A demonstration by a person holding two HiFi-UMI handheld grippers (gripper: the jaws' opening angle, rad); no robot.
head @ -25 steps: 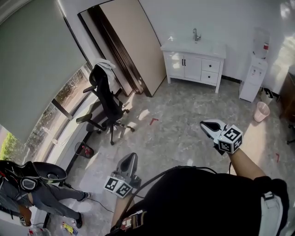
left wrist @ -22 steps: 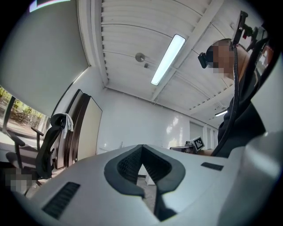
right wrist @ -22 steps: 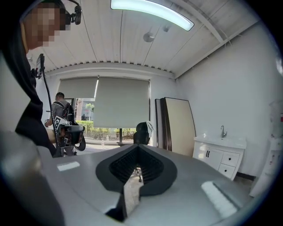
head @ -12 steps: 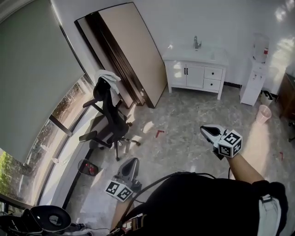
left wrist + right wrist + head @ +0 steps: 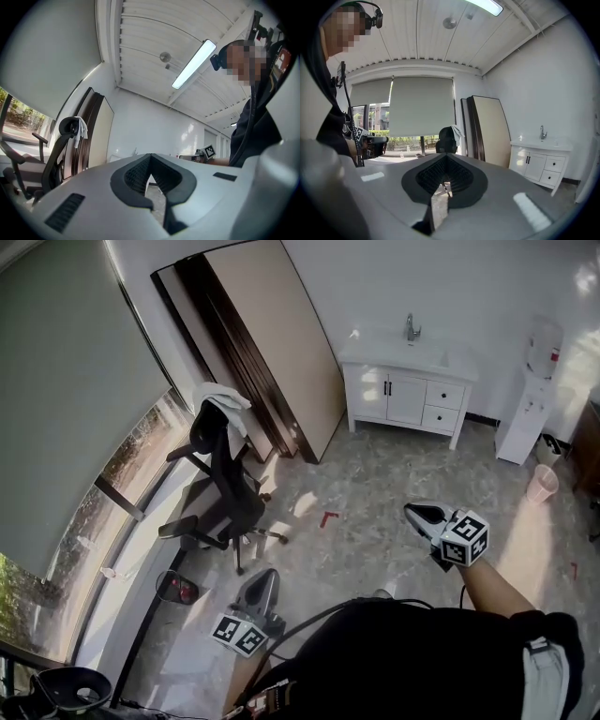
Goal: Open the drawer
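Observation:
A white vanity cabinet (image 5: 410, 381) with a sink and tap stands against the far wall; its two drawers (image 5: 444, 396) sit on its right side, both closed. The right gripper view shows the same cabinet (image 5: 534, 164) and drawers (image 5: 553, 164) at the right, still far off. My left gripper (image 5: 267, 576) is held low beside my body, shut and empty, and points across the floor. My right gripper (image 5: 416, 513) is held out ahead toward the cabinet, its jaws together with nothing between them. In their own views both grippers, left (image 5: 150, 157) and right (image 5: 446, 157), show tips that meet.
A black office chair (image 5: 225, 479) with a white cloth (image 5: 221, 399) on its back stands at the left by the window. Tall door panels (image 5: 272, 343) lean on the wall. A water dispenser (image 5: 530, 409) and pink bin (image 5: 542, 483) are at the right. A red mark (image 5: 328, 517) lies on the floor.
I have walked forward: the vanity and chair sit lower and nearer in the head view. Both grippers travelled along with me, still shut. The person at the lower left has left the view.

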